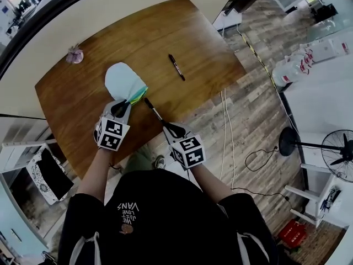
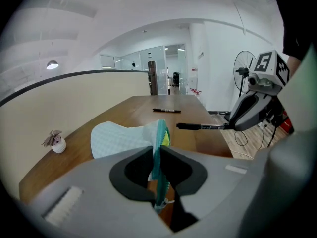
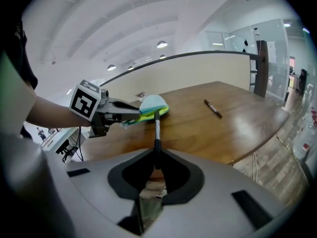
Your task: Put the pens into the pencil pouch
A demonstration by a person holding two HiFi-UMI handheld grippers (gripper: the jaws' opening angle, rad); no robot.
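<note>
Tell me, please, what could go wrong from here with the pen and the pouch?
1. The left gripper pinches the pouch only at its rim, so the fabric may slip out and the mouth could collapse.
2. The right gripper holds the pen by one end, so the tip might swing, miss the mouth and shove the pouch across the table.
</note>
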